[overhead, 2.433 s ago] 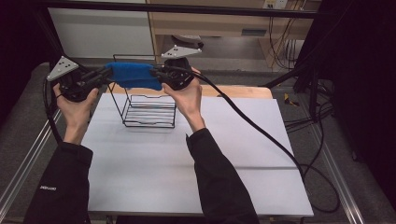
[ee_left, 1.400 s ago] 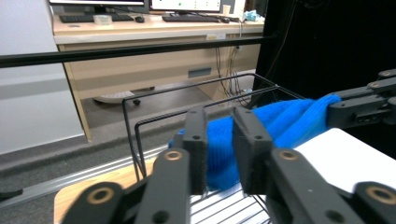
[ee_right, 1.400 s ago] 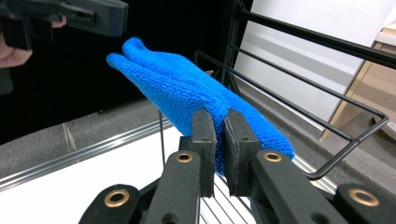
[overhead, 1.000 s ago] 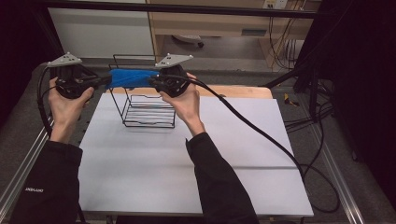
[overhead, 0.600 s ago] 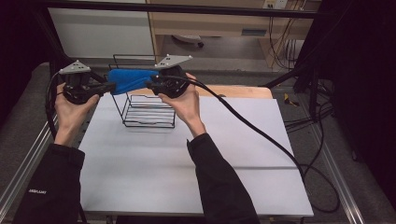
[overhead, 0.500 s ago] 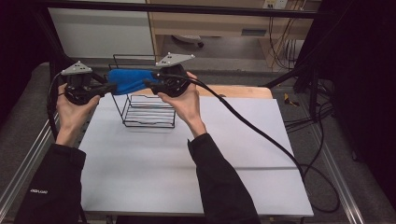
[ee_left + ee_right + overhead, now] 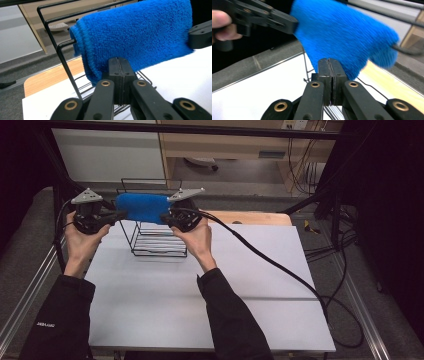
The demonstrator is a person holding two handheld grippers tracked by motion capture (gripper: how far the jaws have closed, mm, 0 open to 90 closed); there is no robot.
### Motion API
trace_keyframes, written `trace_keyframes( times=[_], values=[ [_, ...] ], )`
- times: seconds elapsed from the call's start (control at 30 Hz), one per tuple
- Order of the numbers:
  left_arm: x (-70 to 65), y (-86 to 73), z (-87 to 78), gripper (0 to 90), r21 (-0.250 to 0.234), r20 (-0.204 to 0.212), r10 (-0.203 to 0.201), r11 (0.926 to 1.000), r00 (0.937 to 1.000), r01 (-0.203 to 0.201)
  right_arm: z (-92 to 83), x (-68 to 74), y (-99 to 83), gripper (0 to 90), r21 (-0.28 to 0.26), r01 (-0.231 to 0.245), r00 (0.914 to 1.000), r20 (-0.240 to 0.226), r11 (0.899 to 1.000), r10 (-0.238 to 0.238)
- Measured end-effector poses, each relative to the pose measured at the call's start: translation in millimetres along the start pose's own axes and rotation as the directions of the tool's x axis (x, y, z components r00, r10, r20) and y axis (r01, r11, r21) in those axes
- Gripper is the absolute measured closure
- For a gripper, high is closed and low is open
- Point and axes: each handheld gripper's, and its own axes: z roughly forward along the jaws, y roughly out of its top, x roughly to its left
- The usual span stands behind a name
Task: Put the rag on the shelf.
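- Both tools clamp the blue towel: left tool (image 7: 119, 214), right tool (image 7: 167, 218), towel (image 7: 143, 207) stretched over the wire rack (image 7: 155, 240).
- Next, I'd judge: lower evenly onto the top bar, then release.

I see the wire rack (image 7: 159, 240) standing on the table (image 7: 240, 285) near its far left corner, well clear of the near edge. The cloth (image 7: 144, 207) hangs stretched above the rack's top, between my two grippers: my left gripper (image 7: 120, 215) at the cloth's left end, my right gripper (image 7: 165, 218) at its right end. Behind the table's far edge sits a wooden board (image 7: 250, 217).
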Motion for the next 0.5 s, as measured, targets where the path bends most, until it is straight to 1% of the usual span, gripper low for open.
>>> trace_keyframes(
  times=[0.13,0.27,0.4,0.5],
  values=[
    [2.0,-2.7,3.6,90.0,-0.006,0.003,-0.009,0.9999,1.0,0.009,3.4,-5.6,-7.1,89.0,-0.018,-0.009,0.9998,0.019,1.0,0.009],
    [1.9,-4.5,4.4,90.0,-0.008,0.011,-0.008,0.9999,0.9999,0.008,3.4,-6.4,-8.6,87.6,-0.028,-0.002,0.9999,0.015,1.0,0.002],
    [-0.2,-5.3,0.0,88.9,-0.008,0.024,-0.003,1.0,0.9997,0.004,-4.7,-3.2,-6.3,82.5,-0.048,0.014,0.9999,0.005,0.999,-0.014],
    [-2.5,-6.2,-4.8,82.4,0.0,0.032,0.005,1.0,0.9995,-0.005,-15.0,-1.3,-3.8,74.8,-0.062,0.02,0.9998,-0.007,0.998,-0.021]
  ],
)
